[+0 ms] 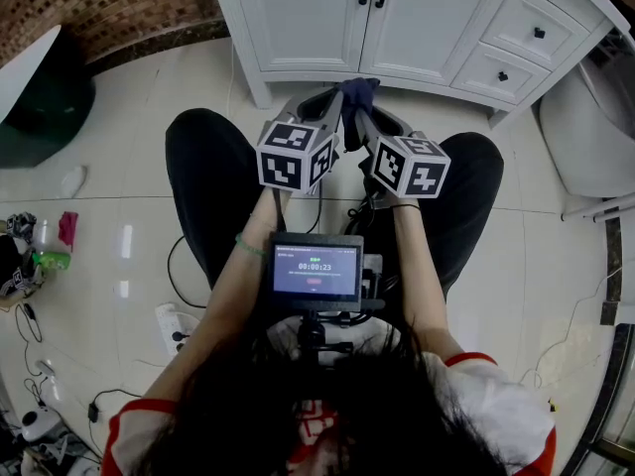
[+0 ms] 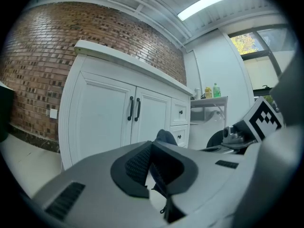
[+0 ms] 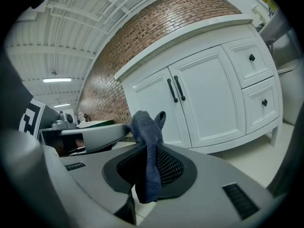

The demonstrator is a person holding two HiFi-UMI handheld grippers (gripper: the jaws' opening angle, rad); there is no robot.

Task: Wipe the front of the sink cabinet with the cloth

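Note:
The white sink cabinet stands just ahead, its two doors with black handles facing me. A dark blue cloth sticks up between my two grippers, which are held close together in front of the cabinet's base. My right gripper is shut on the cloth, whose bunched top rises above the jaws. My left gripper is also shut, with a thin dark fold of the cloth pinched between its pads. The cloth is not touching the cabinet.
A white toilet stands to the right of the cabinet. The person's knees in black trousers rest on the tiled floor. A green bottle, cables and a power strip lie at the left. A dark tub is far left.

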